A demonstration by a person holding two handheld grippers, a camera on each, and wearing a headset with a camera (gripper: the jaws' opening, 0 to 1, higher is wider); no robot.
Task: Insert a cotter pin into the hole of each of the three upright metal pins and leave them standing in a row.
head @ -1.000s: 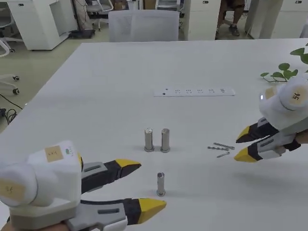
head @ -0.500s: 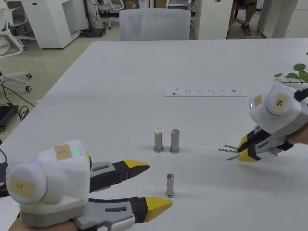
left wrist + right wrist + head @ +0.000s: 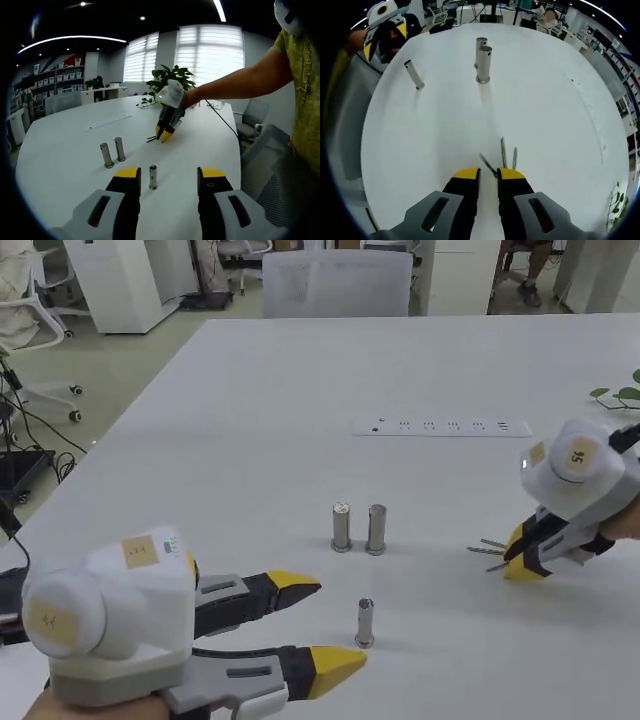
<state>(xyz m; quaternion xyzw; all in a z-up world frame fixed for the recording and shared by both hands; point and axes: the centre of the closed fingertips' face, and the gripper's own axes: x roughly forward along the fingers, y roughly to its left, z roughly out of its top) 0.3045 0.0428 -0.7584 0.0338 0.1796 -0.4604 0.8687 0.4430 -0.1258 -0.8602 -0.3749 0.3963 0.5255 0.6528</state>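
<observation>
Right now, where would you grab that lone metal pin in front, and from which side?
Probably its bare mid-shaft, from the near side, where the open left gripper faces it: the lone metal pin stands upright, apart from the other two pins.

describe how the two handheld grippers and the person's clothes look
The left gripper and right gripper match: a rounded white housing with a tan handwritten sticker, and grey-and-black jaws ending in yellow tips. The right one's sticker looks like 56. The person wears a yellow short-sleeved shirt.
</observation>
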